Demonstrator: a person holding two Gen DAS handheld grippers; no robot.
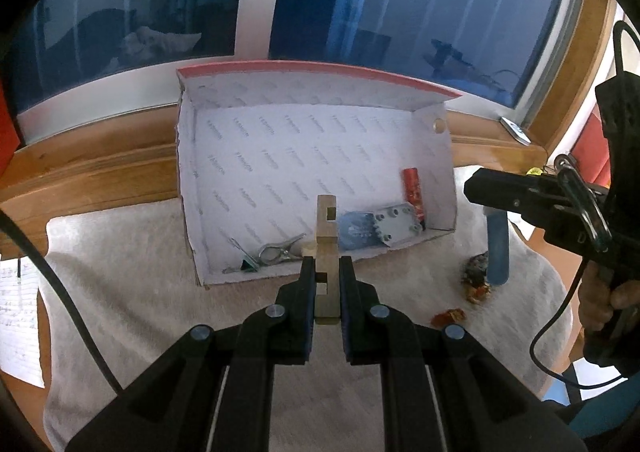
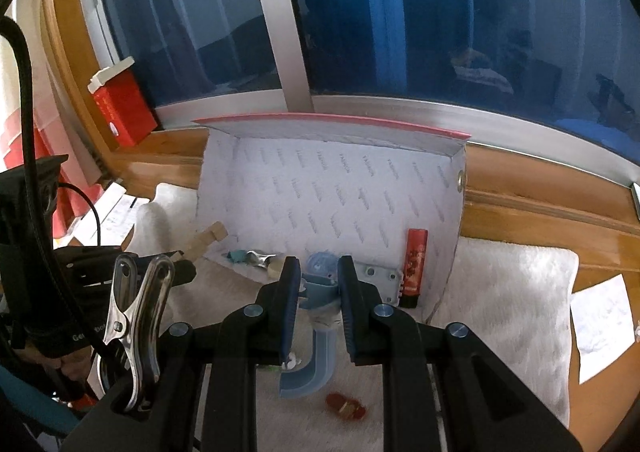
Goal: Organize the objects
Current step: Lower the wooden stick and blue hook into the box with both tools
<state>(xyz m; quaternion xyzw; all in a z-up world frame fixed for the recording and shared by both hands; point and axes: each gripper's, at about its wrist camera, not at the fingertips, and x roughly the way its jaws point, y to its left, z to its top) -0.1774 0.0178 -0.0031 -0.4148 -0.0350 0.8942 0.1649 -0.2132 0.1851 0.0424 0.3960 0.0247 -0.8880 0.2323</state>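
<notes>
My left gripper (image 1: 326, 272) is shut on a notched wooden piece (image 1: 326, 228) and holds it upright over the near edge of the white cardboard box (image 1: 280, 156). The wooden piece also shows in the right wrist view (image 2: 204, 242) at the box's left corner. My right gripper (image 2: 319, 272) is shut on a blue curved plastic part (image 2: 318, 348), held above the towel just before the box (image 2: 320, 192). In the left wrist view the right gripper (image 1: 486, 194) is at the right, with the blue part (image 1: 497, 252) hanging down.
Inside the box lie a metal clip (image 1: 276, 252), a blue disc (image 1: 356, 232), a grey plate with holes (image 1: 396, 226) and a red tube (image 1: 413, 192). A white towel (image 1: 132, 276) covers the table. Wrapped sweets (image 2: 346, 406) lie on it. A red carton (image 2: 122, 108) stands at left.
</notes>
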